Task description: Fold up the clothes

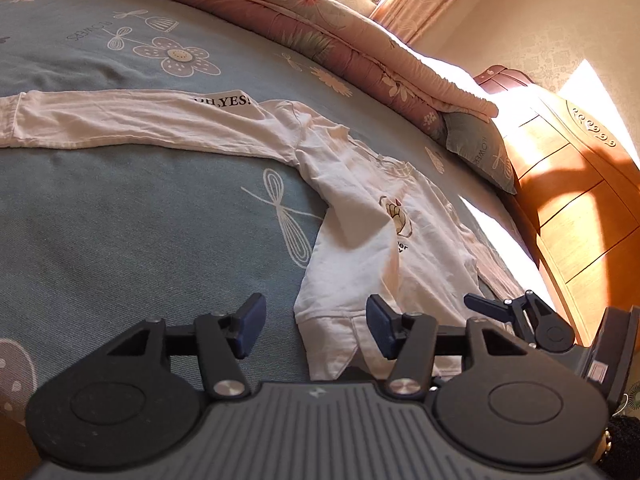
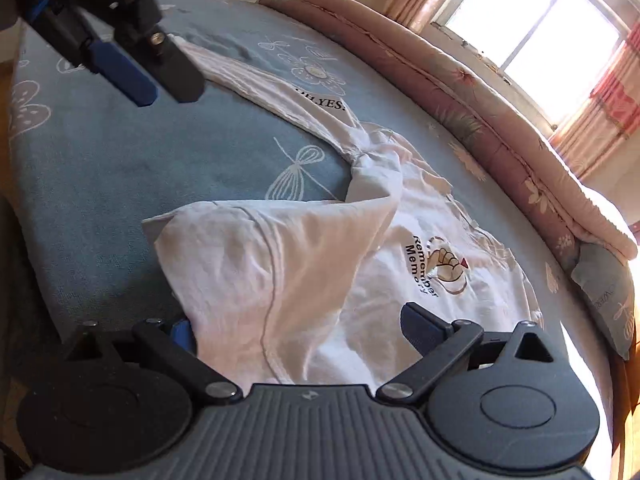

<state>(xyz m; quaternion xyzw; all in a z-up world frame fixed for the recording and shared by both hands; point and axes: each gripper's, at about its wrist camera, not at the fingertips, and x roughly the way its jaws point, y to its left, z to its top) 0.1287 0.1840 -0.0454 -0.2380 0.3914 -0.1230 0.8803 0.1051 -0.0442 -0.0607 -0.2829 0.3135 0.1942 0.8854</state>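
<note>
Currently, a white long-sleeved cotton shirt (image 2: 360, 280) is spread half-folded on the blue flowered bedsheet (image 1: 120, 220); both the left gripper (image 1: 316, 330) and right gripper (image 2: 300, 332) are held apart, nothing clamped.

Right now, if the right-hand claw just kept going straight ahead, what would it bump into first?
Most likely the white shirt. The right gripper stands open, angled down at the bed, with the folded-over fabric already bunched between its fingers. The blue bedsheet lies underneath. Exact depth is hard to judge.

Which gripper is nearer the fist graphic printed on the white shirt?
Right. The right gripper, jaws open, sits over the shirt's body just below the fist graphic. The left gripper, also open, hangs at the hem, farther from it.
</note>
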